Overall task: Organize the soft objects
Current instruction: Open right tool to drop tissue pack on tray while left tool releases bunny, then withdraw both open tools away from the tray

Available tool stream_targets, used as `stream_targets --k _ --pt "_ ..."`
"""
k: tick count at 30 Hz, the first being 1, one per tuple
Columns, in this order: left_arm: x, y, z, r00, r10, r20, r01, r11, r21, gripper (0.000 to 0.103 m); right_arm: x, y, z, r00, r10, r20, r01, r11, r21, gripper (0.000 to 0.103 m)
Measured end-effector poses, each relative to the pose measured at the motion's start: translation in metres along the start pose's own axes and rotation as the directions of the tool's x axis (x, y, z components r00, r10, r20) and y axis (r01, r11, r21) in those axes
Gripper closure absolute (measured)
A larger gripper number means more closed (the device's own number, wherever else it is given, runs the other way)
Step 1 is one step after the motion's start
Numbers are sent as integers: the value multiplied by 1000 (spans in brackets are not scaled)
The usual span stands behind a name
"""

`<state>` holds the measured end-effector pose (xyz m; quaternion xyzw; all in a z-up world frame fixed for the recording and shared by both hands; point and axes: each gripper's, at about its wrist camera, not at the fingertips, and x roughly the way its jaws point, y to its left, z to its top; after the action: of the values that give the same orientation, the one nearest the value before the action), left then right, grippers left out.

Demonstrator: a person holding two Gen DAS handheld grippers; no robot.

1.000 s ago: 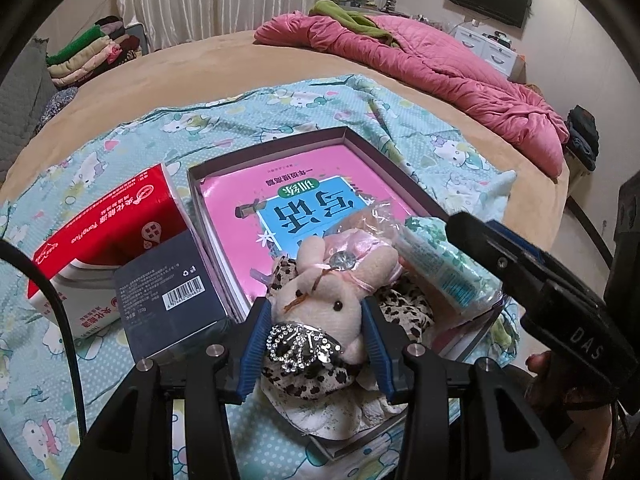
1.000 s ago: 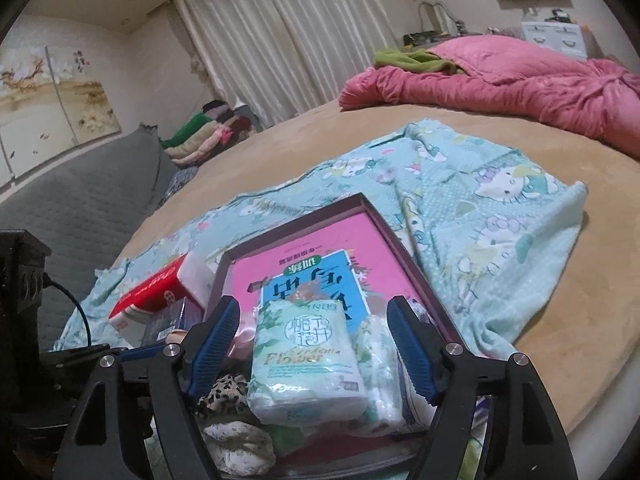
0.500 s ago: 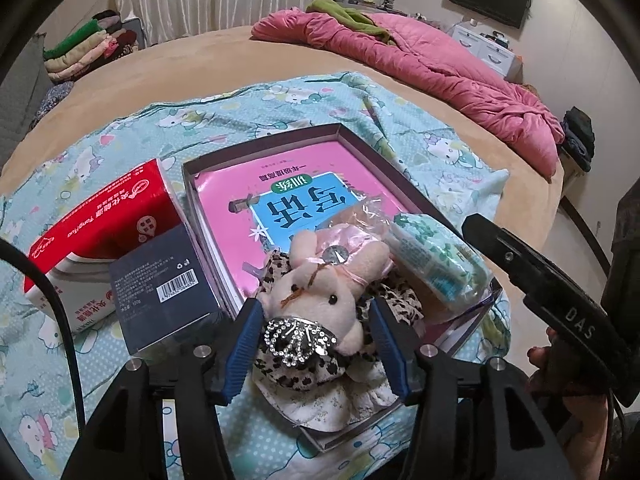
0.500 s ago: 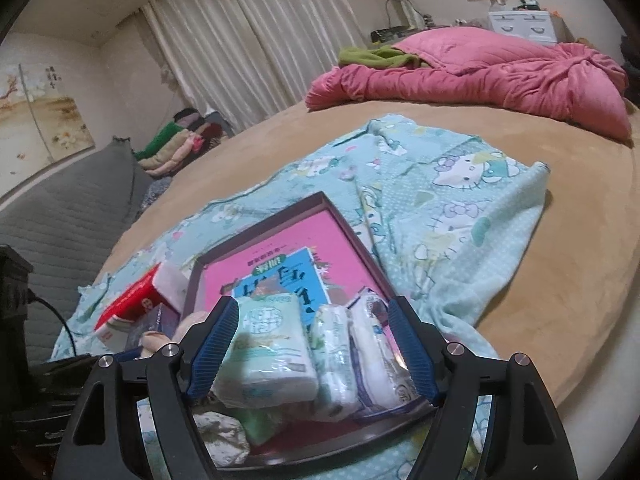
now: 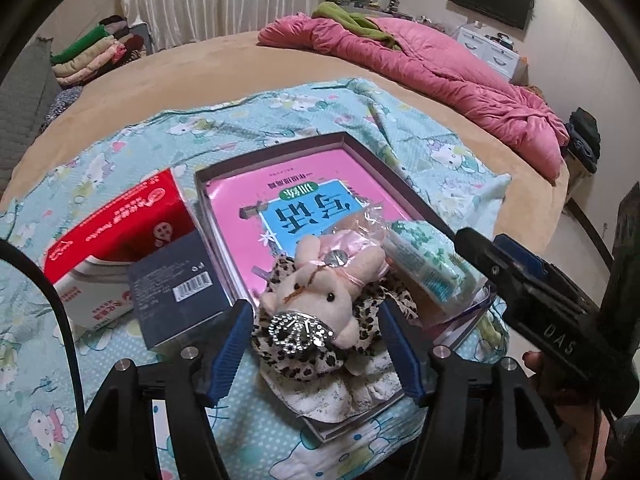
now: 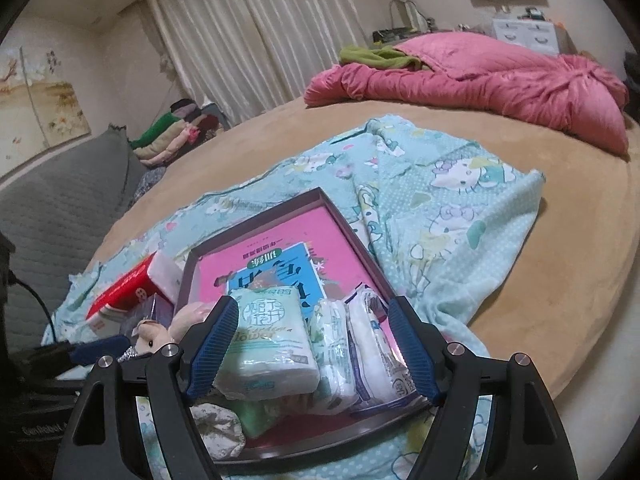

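Navy box (image 5: 178, 292) shows only beside the opening left gripper (image 5: 316, 354), plush rabbit (image 5: 320, 292) released.

Home bedroom, round bed (image 5: 224, 68), pink quilt (image 5: 440, 68), curtains (image 6: 256, 32)

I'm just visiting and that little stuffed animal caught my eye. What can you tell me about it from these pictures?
The plush bunny is pale pink and soft-looking, with a black bead eye, a pink ribbon with a silvery charm between its ears, a leopard-print dress and a sparkly rhinestone bow. It lies at the near end of the shallow tray, resting on white floral cloth and the pink book, beside a tissue pack. The left gripper straddles it, jaws opening, pads off the toy.
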<state>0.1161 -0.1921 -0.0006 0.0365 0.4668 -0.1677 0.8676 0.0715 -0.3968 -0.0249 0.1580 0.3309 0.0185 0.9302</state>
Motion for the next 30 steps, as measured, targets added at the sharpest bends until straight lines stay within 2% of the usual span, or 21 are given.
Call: stream_targets --k 13,17,23,25,30 --pt "-17 11 1 1000 16 25 -15 1000 -25 30 -16 18 5 1000 -22 9 22 1000 -7 24" --pt "-25 13 1 999 13 34 -12 1000 -24 20 -26 29 9 999 -32 33 33 999 -16 24" --pt "-39 24 0 998 13 64 -10 999 -49 19 -40 40 15 998 -31 56 32 999 -20 22" --pt "-44 29 -2 998 14 68 -9 998 -65 19 -45 44 17 998 -33 56 34 999 -20 15" --pt "-56 39 -7 996 37 86 -30 996 -78 19 -61 64 18 997 -31 65 35 998 -46 14"
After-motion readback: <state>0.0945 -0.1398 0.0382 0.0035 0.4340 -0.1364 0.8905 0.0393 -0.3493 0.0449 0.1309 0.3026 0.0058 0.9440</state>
